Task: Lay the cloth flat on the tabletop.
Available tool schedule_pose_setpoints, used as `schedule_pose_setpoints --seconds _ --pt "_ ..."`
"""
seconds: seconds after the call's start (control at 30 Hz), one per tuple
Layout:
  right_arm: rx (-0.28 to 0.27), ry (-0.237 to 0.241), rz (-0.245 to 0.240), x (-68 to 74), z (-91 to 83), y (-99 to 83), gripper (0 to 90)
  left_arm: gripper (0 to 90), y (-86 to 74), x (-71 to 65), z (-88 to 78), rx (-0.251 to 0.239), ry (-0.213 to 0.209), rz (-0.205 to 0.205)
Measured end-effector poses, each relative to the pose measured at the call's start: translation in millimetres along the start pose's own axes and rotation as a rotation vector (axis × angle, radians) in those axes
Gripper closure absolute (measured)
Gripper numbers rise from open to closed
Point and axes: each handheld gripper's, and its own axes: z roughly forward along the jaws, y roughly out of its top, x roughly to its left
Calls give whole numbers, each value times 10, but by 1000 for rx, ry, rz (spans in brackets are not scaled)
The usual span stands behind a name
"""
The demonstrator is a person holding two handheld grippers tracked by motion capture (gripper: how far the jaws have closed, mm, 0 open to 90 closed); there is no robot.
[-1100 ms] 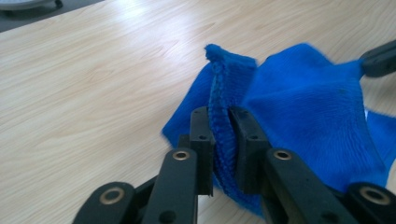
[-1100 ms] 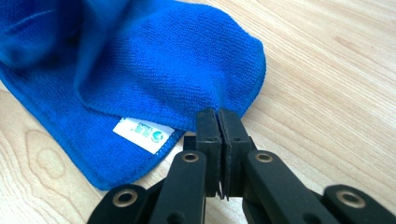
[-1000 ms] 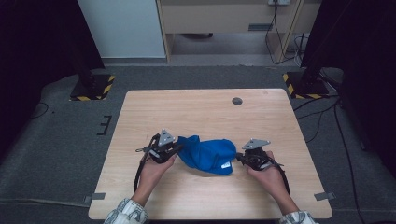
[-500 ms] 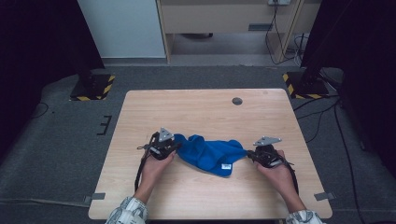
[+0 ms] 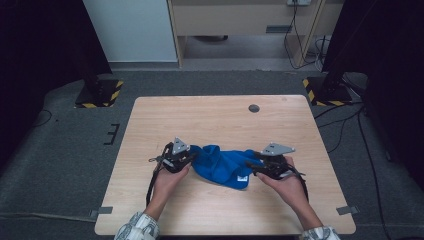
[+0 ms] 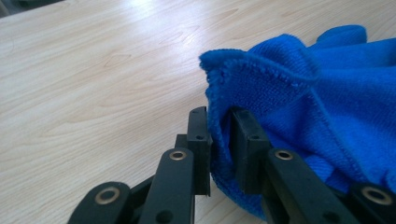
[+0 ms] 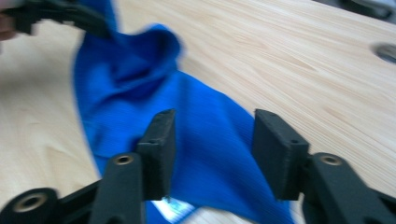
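spreading step: left gripper (image 6: 219, 140) fingers pinch the blue cloth (image 5: 225, 164) edge; right gripper (image 7: 212, 154) fingers, just opening, hold nothing. next: regrasp a free corner on the tabletop (image 5: 210, 120).

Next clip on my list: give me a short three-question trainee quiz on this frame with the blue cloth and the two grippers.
1. True or false: the left gripper is clamped on an edge of the blue cloth.
2. The right gripper has its jaws: A) shut on the cloth, B) apart, with the cloth lying beyond them, C) shut on nothing.
3. What small pale item shows at the cloth's near edge?

Key
1. True: the left gripper view shows a fold pinched between its pads.
2. B: its jaws have just been opening and nothing is pressed between them.
3. A white label.
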Motion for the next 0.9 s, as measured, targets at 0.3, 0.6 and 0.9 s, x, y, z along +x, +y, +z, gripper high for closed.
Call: schedule_pose_setpoints --seconds 0.3,0.6,0.9 --pt "16 126 -92 384 276 50 746 785 28 -47 6 -10 -5 10" --pt "50 192 -100 557 494 12 728 796 57 -56 -10 -25 -13 1" --pt "99 231 -116 690 682 -63 648 794 55 -62 -1 -24 -22 -1"
